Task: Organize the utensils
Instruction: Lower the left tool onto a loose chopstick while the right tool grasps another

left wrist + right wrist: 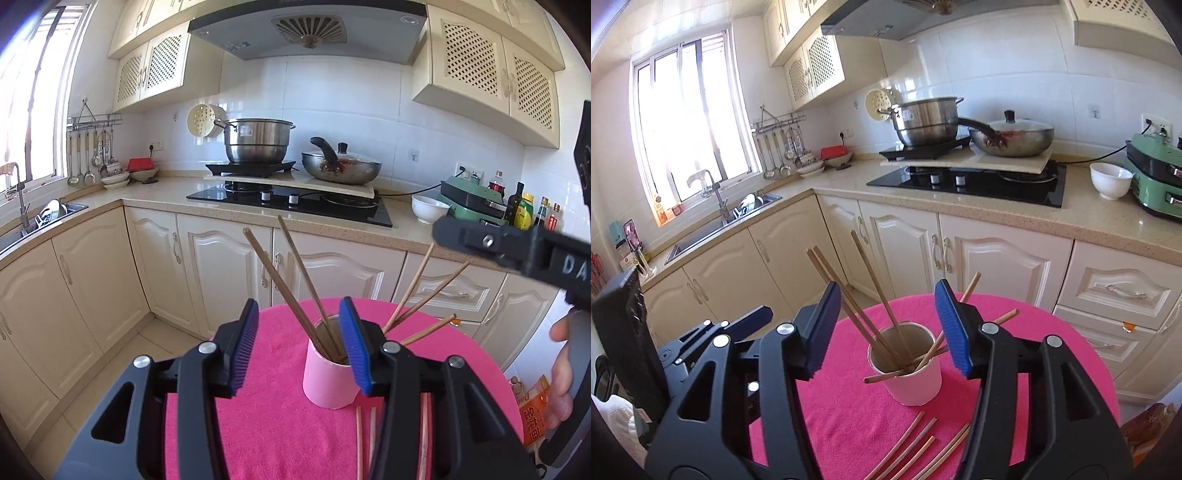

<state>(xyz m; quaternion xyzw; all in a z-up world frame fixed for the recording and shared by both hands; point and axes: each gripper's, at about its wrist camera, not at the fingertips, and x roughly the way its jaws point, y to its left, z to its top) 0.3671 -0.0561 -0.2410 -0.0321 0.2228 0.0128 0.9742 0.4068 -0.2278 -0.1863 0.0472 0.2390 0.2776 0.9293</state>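
**Chopsticks half gathered, cup ready to tip**

On the round table under its bright pink towelling cloth [849, 424], a pale pink cylindrical paper cup [908, 376] stood upright with several long wooden chopsticks [871, 295] leaning out of it in two fans, some to the left, some to the right. More loose wooden chopsticks [916, 446] lay flat on the cloth just in front of the cup, not yet collected.

Both tools hung above the cup with nothing in them. The left gripper [299, 347] had its blue-padded jaws apart, and so did the right gripper [890, 328]; the cup showed in the gap of each, but no pad touched it or any stick.

From where I stood the risk looked plain. That cup seemed light and top-heavy, with the sticks splayed wide. A jaw coming down for the loose ones could knock a leaning stick and lever the cup over, spilling the lot. The flat sticks lay close together too, so a pinch could catch two or skid on the nap of the cloth.
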